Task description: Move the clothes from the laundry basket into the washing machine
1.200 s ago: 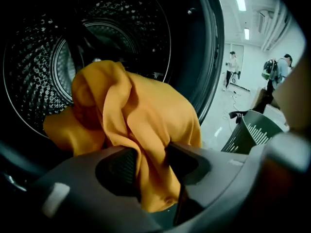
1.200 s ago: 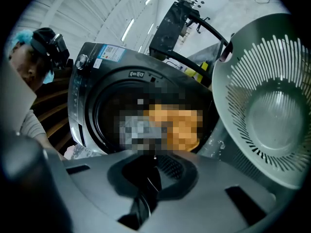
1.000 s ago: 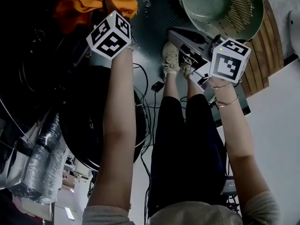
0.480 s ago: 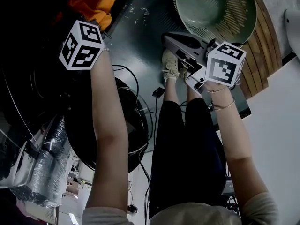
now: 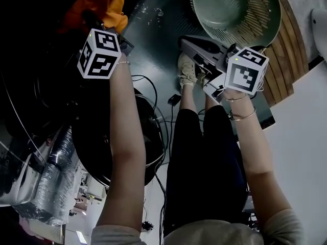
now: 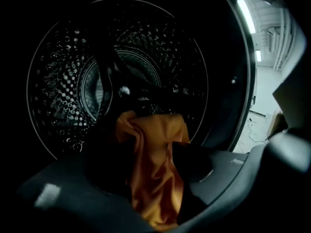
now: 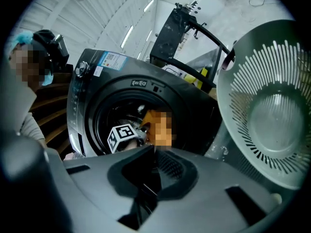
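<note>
An orange garment hangs over the lip of the washing machine drum, between the dark fingers of my left gripper. Those jaws have just been opening, and the cloth lies loose between them. In the head view the left gripper reaches into the machine's dark mouth, next to the orange garment. My right gripper is shut with nothing in it, held in front of the machine beside the green laundry basket. The basket looks bare inside.
The machine's round door opening faces me, with the left gripper's marker cube inside it. A silver foil hose lies at lower left. Cables trail by the holder's shoes. Another person stands at the left.
The left gripper moved left into the machine's mouth, then eased back slightly. Its jaws opened. Less of the orange garment shows outside the drum. The right gripper stayed put.
</note>
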A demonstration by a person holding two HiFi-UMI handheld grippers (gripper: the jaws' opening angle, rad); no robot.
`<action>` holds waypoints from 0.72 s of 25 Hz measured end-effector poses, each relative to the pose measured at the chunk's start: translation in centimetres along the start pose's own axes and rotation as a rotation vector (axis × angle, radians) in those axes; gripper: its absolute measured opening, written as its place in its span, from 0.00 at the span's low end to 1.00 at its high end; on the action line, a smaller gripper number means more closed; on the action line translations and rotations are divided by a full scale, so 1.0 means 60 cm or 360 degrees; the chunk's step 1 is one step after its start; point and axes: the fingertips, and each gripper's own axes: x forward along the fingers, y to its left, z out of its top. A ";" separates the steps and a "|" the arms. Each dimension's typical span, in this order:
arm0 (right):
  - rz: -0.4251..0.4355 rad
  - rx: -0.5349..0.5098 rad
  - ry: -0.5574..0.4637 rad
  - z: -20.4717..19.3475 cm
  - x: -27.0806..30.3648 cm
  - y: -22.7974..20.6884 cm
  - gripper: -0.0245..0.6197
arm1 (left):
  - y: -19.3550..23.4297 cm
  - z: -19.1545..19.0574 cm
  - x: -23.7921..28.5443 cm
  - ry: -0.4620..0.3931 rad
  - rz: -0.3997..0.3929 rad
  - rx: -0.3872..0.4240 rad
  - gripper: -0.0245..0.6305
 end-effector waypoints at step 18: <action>0.0002 -0.0044 0.0065 -0.013 -0.002 -0.007 0.07 | -0.086 -0.152 0.010 0.0386 -0.0304 0.0196 0.38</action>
